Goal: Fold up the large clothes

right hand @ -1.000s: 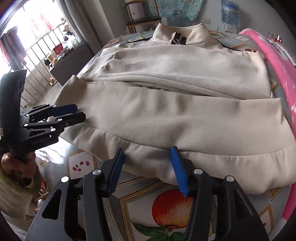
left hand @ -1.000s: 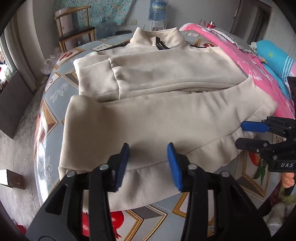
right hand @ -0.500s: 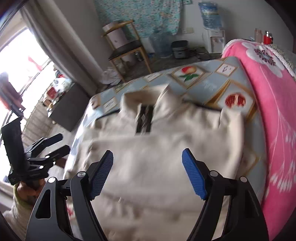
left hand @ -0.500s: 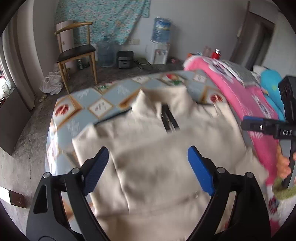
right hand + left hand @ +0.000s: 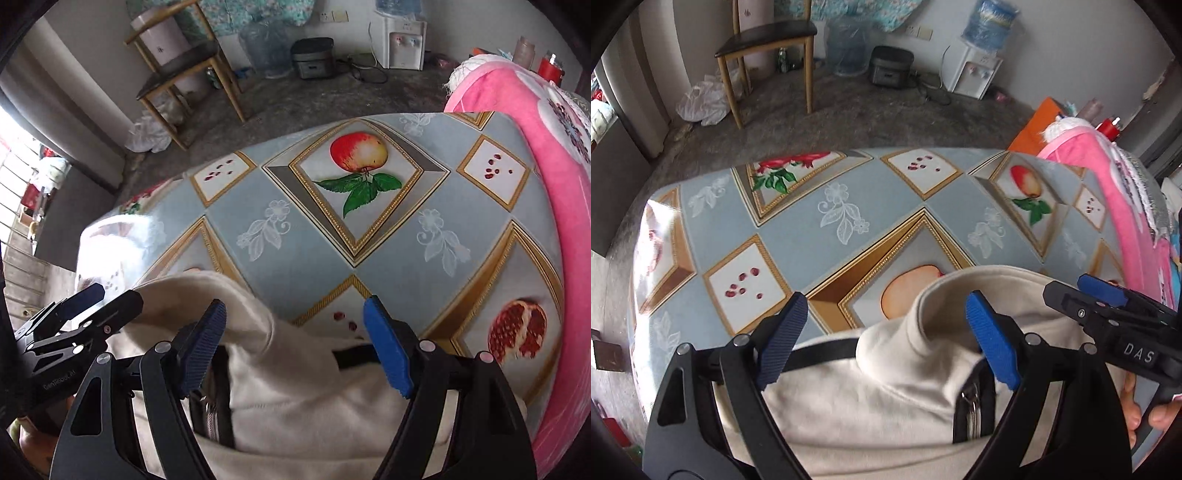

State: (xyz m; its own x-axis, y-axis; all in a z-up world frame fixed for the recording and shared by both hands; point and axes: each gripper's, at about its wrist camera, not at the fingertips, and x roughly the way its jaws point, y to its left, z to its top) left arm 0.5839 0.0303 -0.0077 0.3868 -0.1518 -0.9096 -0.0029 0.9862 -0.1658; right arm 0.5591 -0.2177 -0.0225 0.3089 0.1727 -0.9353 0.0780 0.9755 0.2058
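Observation:
A cream jacket with a black zip lies flat on the table, its stand-up collar towards the far edge. My left gripper hangs open over the collar's left part, and its blue pads press on nothing. My right gripper is open too, above the jacket just right of the collar. Each gripper shows in the other's view: the right gripper at the right edge, the left gripper at the left edge. The jacket's lower part is out of sight.
The table wears a blue-grey oilcloth with fruit pictures and ends shortly beyond the collar. A pink blanket lies along its right side. On the floor behind stand a wooden chair, a rice cooker and a water dispenser.
Both grippers have travelled from the jacket's hem across the garment to its collar end. Their jaws now stand wider. The jacket has stayed flat.

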